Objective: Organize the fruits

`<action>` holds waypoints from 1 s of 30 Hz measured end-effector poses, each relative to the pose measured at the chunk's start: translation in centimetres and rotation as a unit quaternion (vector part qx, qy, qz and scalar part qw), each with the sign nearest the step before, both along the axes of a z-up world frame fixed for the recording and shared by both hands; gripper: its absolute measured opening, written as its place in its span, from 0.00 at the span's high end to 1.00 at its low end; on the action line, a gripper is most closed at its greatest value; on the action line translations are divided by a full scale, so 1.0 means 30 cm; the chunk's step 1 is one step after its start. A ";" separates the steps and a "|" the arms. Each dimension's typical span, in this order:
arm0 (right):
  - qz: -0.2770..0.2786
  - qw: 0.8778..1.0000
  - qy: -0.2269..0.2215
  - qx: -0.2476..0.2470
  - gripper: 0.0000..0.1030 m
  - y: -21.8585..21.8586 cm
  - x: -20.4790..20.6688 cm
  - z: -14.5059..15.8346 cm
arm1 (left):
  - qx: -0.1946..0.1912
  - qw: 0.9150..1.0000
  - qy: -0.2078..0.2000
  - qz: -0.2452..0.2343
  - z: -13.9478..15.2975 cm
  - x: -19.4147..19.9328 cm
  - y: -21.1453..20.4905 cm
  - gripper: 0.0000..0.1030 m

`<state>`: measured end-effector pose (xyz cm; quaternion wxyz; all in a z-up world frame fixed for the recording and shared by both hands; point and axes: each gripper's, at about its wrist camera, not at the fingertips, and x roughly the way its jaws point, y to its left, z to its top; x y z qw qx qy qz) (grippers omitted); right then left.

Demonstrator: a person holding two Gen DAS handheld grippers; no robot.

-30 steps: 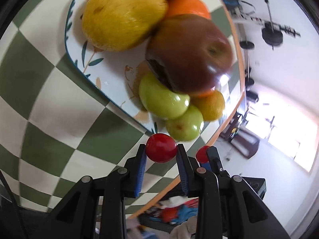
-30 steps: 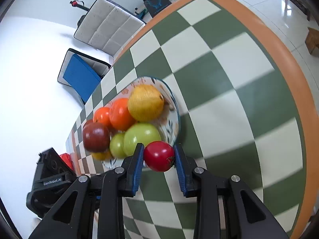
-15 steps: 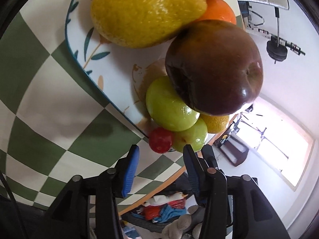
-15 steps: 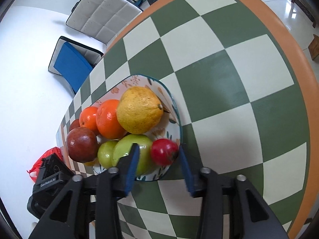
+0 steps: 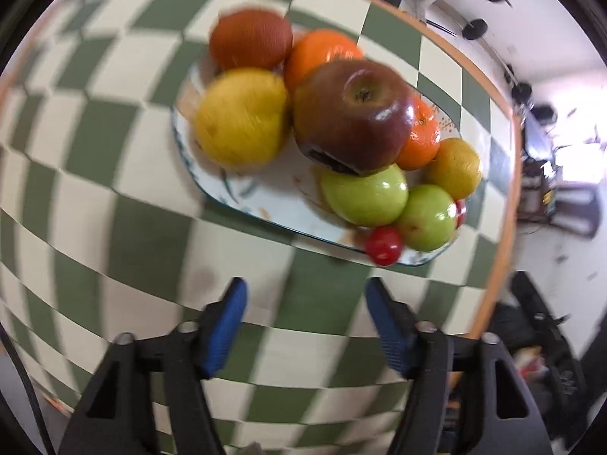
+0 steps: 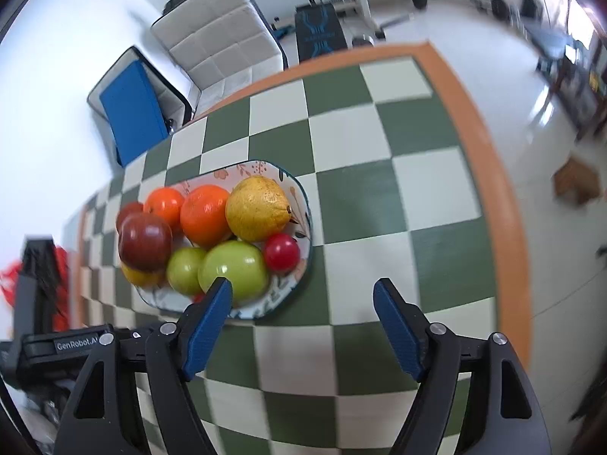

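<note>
A patterned plate (image 5: 265, 201) (image 6: 303, 261) on the checkered table holds piled fruit: a yellow pear (image 5: 241, 115) (image 6: 258, 208), a dark red apple (image 5: 353, 113) (image 6: 144, 240), oranges (image 6: 205, 214), two green fruits (image 5: 364, 195) (image 6: 233, 271). A small red fruit (image 5: 383, 245) lies at the plate's near rim in the left wrist view. Another small red fruit (image 6: 281, 252) lies on the plate in the right wrist view. My left gripper (image 5: 305, 290) is open and empty, back from the plate. My right gripper (image 6: 303, 290) is open and empty above the plate's edge.
The green and cream checkered table (image 6: 379, 197) has an orange border (image 6: 497, 197). Chairs (image 6: 216, 49) stand beyond its far edge. The other gripper's black body (image 6: 57, 341) shows at the left of the right wrist view.
Both grippers opened, left their small red fruits on the plate, and pulled back from it. The jaws are now wide apart.
</note>
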<state>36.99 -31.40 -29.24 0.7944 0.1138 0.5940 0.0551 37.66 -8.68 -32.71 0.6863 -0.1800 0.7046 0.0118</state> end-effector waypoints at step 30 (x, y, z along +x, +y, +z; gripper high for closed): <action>-0.003 0.987 -0.132 -0.093 0.04 0.090 -0.423 0.447 | 0.178 0.954 -0.233 -0.068 0.512 -0.382 0.025 0.01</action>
